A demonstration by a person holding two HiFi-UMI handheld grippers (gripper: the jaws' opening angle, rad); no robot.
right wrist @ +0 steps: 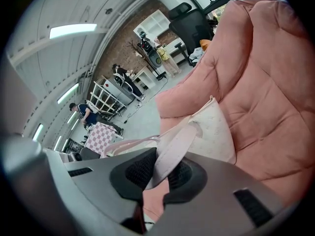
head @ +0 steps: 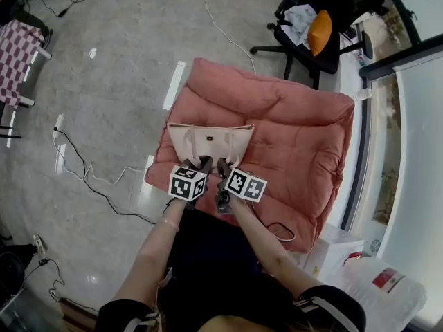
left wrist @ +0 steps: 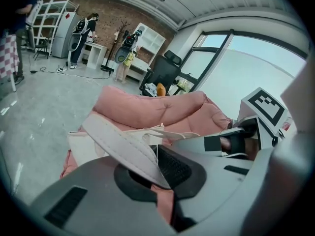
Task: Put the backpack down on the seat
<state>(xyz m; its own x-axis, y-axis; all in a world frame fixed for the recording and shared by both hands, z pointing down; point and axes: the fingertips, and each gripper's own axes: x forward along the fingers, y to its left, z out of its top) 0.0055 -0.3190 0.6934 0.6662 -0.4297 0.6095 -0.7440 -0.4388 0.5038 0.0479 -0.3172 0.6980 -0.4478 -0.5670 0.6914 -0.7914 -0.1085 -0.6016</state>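
- The backpack (head: pixel 210 142) hangs just ahead of and below both claws. It stands upright over the near-left part of the seat (head: pixel 297 126). Whether its base bears on the cushion cannot be told.
- The left gripper (head: pixel 202 163) is clamped on the left strap (left wrist: pixel 118 144), which lies flat between its pads. The right gripper (head: pixel 223 166), just beside it, is pinched tight on the right strap (right wrist: pixel 173 154).
- An office chair (head: pixel 308 26) stands beyond the seat, cables (head: pixel 90 178) trail over the floor (head: pixel 104 81) to its left, and a white box (head: pixel 337 246) sits near its right corner.
- The backpack is pale beige and smooth, with flat stitched straps. The seat is a plump, tufted pink cushion, and the floor is glossy grey.
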